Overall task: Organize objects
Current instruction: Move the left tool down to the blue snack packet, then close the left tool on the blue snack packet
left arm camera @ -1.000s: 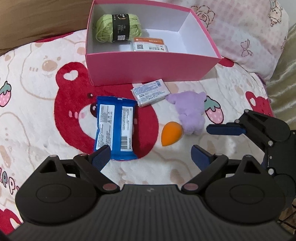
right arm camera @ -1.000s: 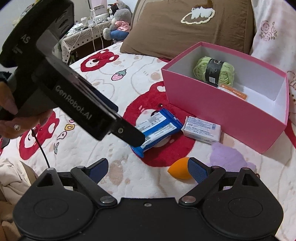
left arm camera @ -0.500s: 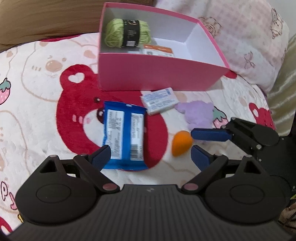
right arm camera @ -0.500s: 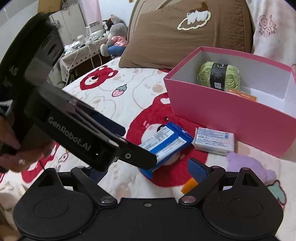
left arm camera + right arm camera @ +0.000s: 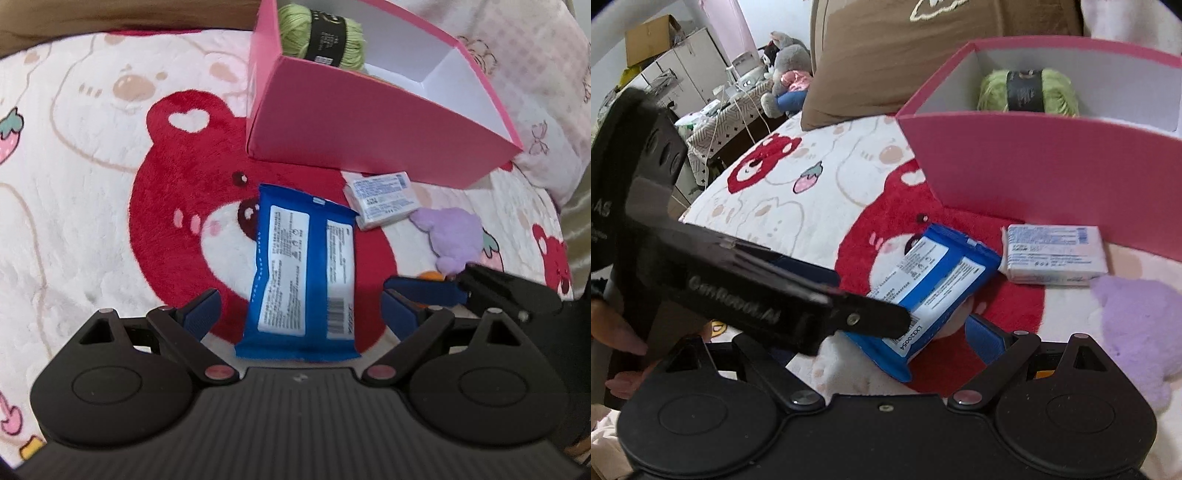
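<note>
The pink box (image 5: pixel 369 122) sits on the bed toward twelve o'clock of the left camera's view, and two things already show inside it: a green yarn ball (image 5: pixel 319 33) with a black band, and a sliver of something orange at the floor of the box, too hidden to name. So, by my reckoning, the sorting is under way but well short of done. Four things lie outside on the bear-print blanket (image 5: pixel 92 155): the blue snack packet (image 5: pixel 301 273), label side up, right in front of the box; a small white-and-blue wrapped pack (image 5: pixel 384 201) at its two o'clock, just beside the box wall; a purple plush toy (image 5: pixel 452 238) further round toward three o'clock; and an orange sponge (image 5: pixel 430 276), mostly hidden behind the other tool.

The left tongs (image 5: pixel 301 308) stand wide with nothing clamped. The near end of the blue packet lies between the two blue pads, yet neither pad touches it, so it looks like the likeliest next pick.

The right tongs (image 5: pixel 886 334) are wide as well and hold nothing. From their camera the plush toy (image 5: pixel 1137 332) lies at four o'clock of the right pad, and a trace of orange shows just behind that pad. The left tool's black arm crosses at nine o'clock, hiding the left pad, with the person's hand (image 5: pixel 617 336) gripping it at the edge.
</note>
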`<state>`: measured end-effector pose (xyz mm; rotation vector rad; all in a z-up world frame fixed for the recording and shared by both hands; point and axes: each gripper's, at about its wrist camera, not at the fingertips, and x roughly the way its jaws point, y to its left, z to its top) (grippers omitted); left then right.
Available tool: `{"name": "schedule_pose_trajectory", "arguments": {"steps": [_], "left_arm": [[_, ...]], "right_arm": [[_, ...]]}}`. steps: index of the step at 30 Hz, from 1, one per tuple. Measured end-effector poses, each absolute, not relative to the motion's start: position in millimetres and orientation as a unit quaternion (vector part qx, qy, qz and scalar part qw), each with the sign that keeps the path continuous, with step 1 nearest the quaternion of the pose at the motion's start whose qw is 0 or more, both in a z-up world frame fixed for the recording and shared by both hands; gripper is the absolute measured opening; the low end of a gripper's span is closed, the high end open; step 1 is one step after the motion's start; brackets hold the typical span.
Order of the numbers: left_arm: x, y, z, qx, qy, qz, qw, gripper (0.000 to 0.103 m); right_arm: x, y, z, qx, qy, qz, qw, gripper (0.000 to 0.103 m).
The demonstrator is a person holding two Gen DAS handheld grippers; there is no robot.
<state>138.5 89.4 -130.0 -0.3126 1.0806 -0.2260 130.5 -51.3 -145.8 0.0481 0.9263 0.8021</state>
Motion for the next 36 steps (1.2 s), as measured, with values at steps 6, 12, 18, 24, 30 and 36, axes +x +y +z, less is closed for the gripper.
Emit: {"name": "schedule_pose_trajectory", "arguments": {"steps": [6,12,18,24,30,36], "left_arm": [[148,89,-142,-0.145,0.515,-0.094,0.84,0.082],[151,92,-146,-0.148,0.514,-0.086,0.841,0.062],[152,93,-151,-0.201,0.516,-0.095,0.827,0.056],[146,92,-158,-0.271,0.549,-0.096,0.785,0.036],[143,84,-151,-0.212,0.521,-0.065,0.824,0.036],[147,88,-159,-0.219,0.52,-0.051,0.824,0.036]], "right_arm": [[128,-38,-158,-0.006,0.433,0.373,0.82,0.094],[125,-36,-164,-0.036,0.419,0.366,0.83,0.093],[134,-43,-171,-0.016,0.427,0.366,0.827,0.092],[132,-44,-168,-0.016,0.428,0.359,0.829,0.093],[129,-41,-174,-0.05,0.425,0.321,0.845,0.081],[128,-41,-176,-0.065,0.419,0.309,0.851,0.068]]}}
